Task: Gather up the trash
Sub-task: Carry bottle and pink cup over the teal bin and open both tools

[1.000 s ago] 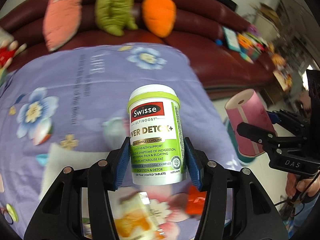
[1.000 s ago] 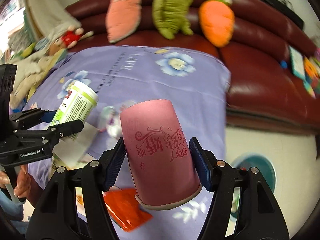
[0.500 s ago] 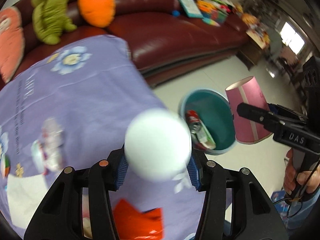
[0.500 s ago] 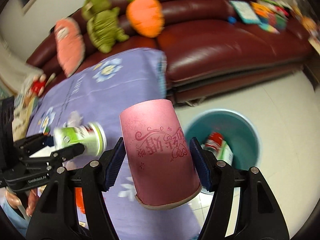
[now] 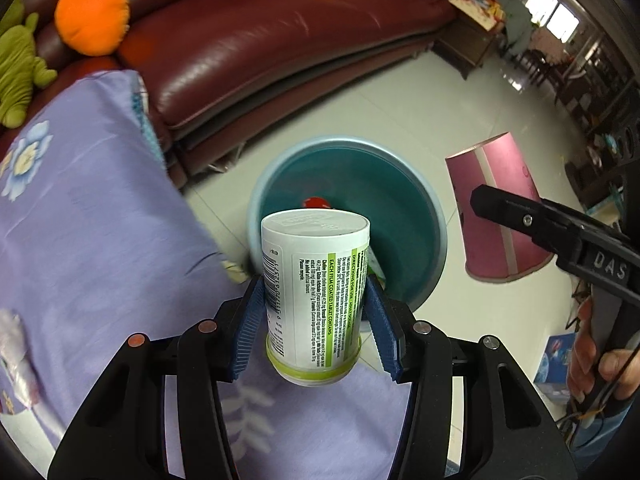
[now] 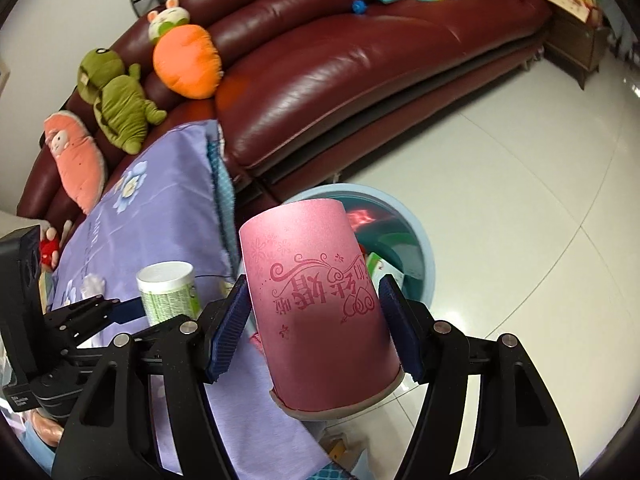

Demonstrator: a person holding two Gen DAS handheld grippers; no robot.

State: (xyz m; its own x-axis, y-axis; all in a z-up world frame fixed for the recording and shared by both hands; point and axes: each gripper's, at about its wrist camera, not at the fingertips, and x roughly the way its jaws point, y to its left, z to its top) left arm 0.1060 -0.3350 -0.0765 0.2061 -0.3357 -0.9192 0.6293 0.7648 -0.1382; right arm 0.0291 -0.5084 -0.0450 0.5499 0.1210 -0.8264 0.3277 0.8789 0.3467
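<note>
My left gripper (image 5: 314,312) is shut on a white and green supplement bottle (image 5: 314,292), held upside down just short of a teal bin (image 5: 428,208) on the floor. The bottle also shows in the right wrist view (image 6: 168,292). My right gripper (image 6: 314,320) is shut on an upturned pink paper cup (image 6: 316,308), over the near edge of the bin (image 6: 424,248). The cup also shows in the left wrist view (image 5: 496,208), to the right of the bin. The bin holds a red can (image 6: 360,216) and other trash.
A table with a purple flowered cloth (image 5: 92,232) lies to the left. A dark red leather sofa (image 6: 360,60) with plush toys (image 6: 116,112) stands behind. White tiled floor (image 6: 520,184) surrounds the bin. Furniture stands at the far right (image 5: 532,40).
Both grippers swung right from over the table toward the bin, still holding the bottle and the cup. The bottle has turned upside down.
</note>
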